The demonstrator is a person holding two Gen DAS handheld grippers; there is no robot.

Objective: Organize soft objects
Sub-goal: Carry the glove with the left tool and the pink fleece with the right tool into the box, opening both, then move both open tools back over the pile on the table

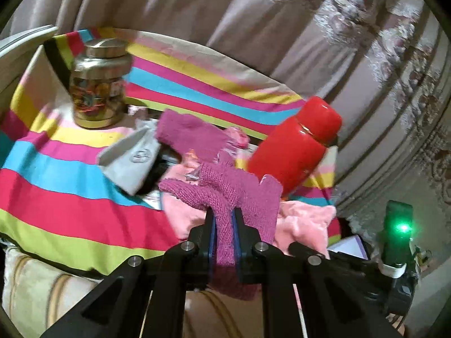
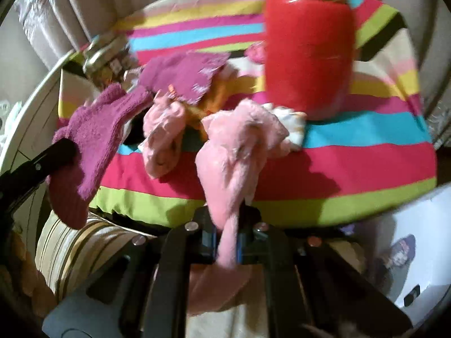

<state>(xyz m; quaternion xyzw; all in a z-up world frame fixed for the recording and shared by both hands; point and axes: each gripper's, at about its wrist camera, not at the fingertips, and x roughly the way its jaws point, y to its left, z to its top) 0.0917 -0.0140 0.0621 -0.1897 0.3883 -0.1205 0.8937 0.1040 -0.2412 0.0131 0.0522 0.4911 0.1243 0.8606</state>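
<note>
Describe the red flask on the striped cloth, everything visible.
The flask is glossy red, likely metal or plastic, a plain cylinder with a rounded red cap and a thin gold band where cap meets body. It is closed. It stands on the striped cloth behind the pile of soft things; its lean in the left view may be lens distortion. A pink plush piece lies at its base. Neither set of tongs touches it.
</note>
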